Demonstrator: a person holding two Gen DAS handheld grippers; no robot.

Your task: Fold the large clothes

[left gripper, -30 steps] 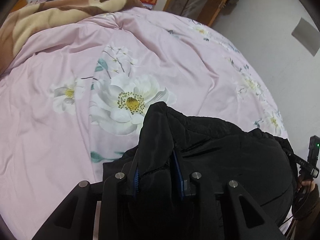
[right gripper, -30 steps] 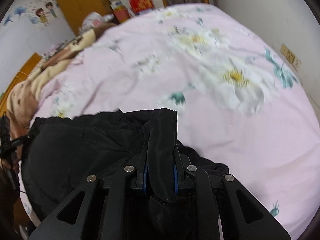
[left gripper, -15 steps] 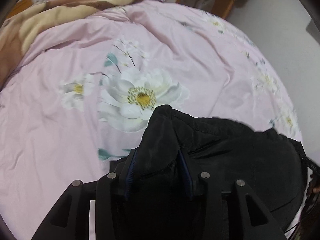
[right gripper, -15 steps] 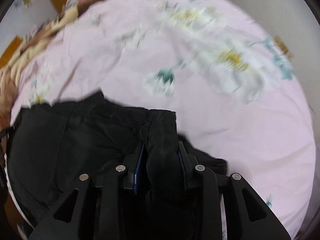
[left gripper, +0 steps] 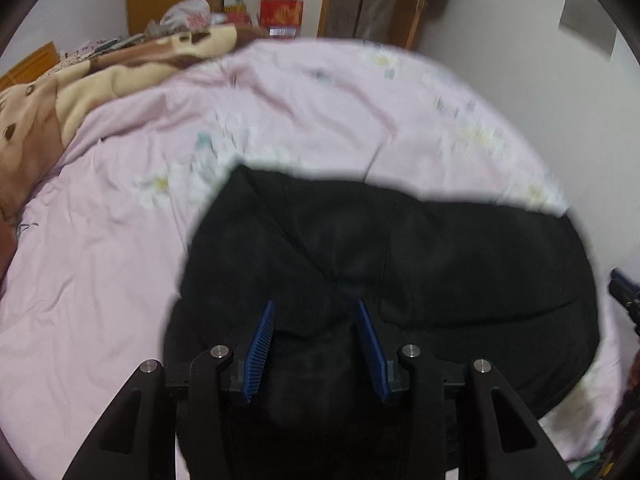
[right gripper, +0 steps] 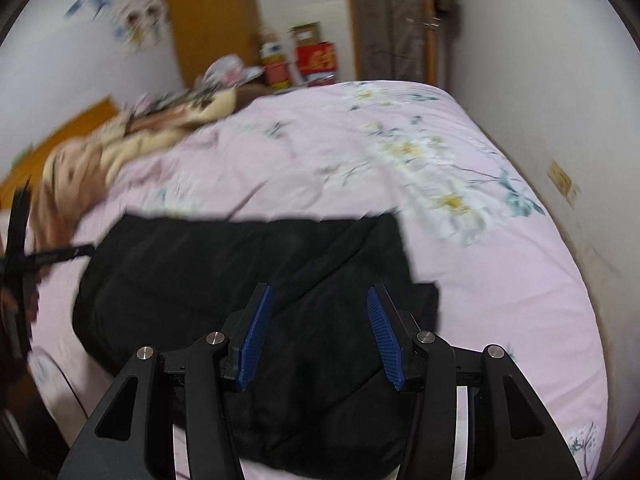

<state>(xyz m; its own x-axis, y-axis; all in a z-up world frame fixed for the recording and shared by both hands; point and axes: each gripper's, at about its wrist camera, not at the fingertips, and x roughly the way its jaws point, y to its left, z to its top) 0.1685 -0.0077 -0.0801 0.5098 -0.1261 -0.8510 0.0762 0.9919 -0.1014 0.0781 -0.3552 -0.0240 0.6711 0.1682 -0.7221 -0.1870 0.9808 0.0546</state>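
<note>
A large black padded garment [left gripper: 400, 264] lies folded on the pink flowered bedspread [left gripper: 120, 280]; it also shows in the right wrist view [right gripper: 240, 264]. My left gripper [left gripper: 316, 308] is open, its blue pads apart just above the garment's near edge, with no cloth pinched. My right gripper [right gripper: 318, 294] is open, held above the garment's right near part, holding nothing. The right gripper's tip [left gripper: 624, 296] shows at the right edge of the left wrist view. The left gripper [right gripper: 20, 256] shows at the left edge of the right wrist view.
A brown and cream blanket [left gripper: 60, 92] is bunched at the bed's far left. Boxes and bags [left gripper: 276, 8] stand beyond the bed by a wooden door [left gripper: 380, 0]. A white wall [right gripper: 560, 120] runs along the bed's right side.
Both grippers have let go of the black garment and opened. The garment now lies flat on the bed, and both grippers have lifted and tilted up toward the room.
</note>
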